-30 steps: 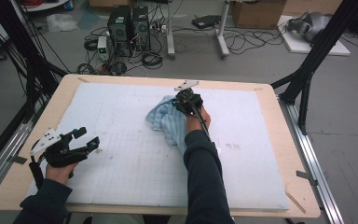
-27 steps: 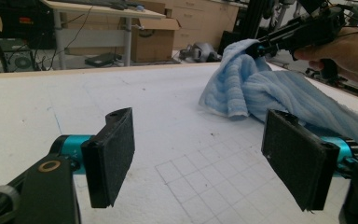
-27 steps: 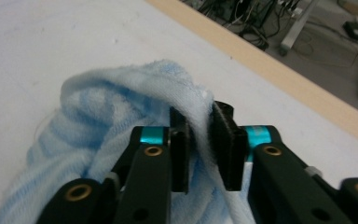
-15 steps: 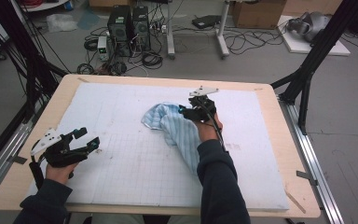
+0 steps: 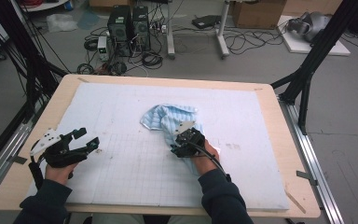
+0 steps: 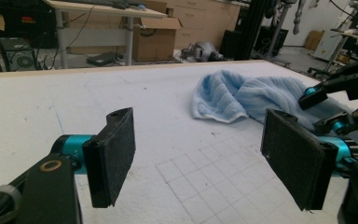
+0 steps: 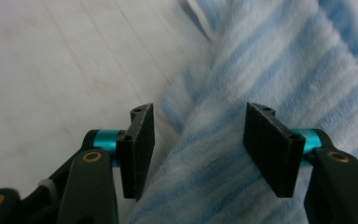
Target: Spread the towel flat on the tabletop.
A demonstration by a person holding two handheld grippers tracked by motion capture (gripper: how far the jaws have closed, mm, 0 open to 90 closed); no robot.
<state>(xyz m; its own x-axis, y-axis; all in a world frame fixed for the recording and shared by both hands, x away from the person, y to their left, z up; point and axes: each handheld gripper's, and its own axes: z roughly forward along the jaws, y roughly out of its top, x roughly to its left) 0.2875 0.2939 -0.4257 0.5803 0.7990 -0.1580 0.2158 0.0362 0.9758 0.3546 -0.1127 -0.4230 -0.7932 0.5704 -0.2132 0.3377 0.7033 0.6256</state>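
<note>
Towel lies bunched mid-surface on the white mat. The right gripper has just been opening, pads apart over a towel edge; probably regrip nearer a corner. The left gripper waits spread, well apart.

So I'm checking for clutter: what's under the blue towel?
The blue striped towel lies bunched on the white foam mat. Its folds cover whatever might sit beneath them.
</note>
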